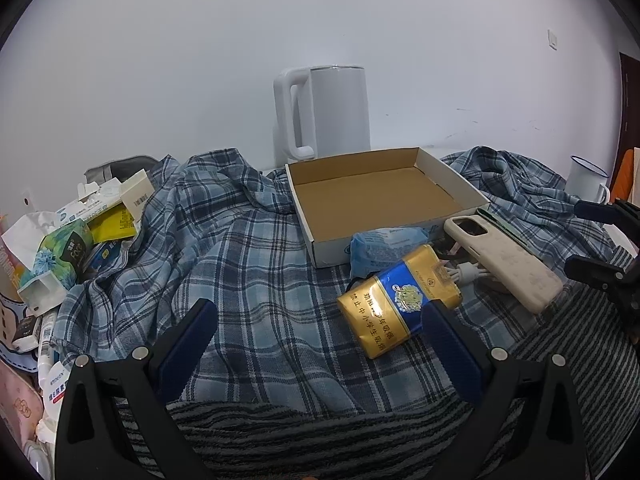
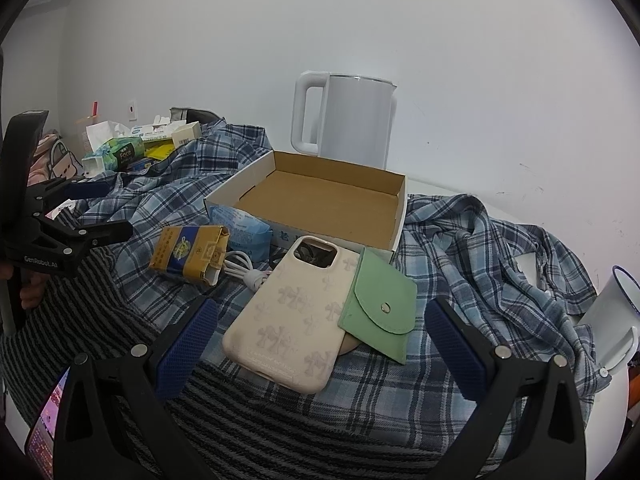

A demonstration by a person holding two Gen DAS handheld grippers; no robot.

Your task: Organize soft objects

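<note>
A blue plaid shirt [image 1: 240, 248] lies rumpled over the table, with a grey striped cloth [image 1: 320, 432] at the front; both show in the right wrist view, shirt [image 2: 480, 248] and striped cloth [image 2: 72, 320]. On them lie a gold and blue cigarette pack [image 1: 396, 304], a blue tissue pack [image 1: 384, 244], a cream phone case [image 2: 292, 312] and a green pouch [image 2: 380, 304]. My left gripper [image 1: 320, 320] is open and empty above the shirt, left of the cigarette pack. My right gripper [image 2: 320, 320] is open and empty, with the phone case and pouch between its fingers' lines.
An open cardboard box [image 1: 380, 196] sits behind the items, a white kettle [image 1: 324, 112] behind it by the wall. Clutter of tissue packs and boxes [image 1: 72, 248] fills the left. A white enamel mug [image 2: 612, 320] stands at the right. A white cable [image 2: 244, 268] lies by the phone case.
</note>
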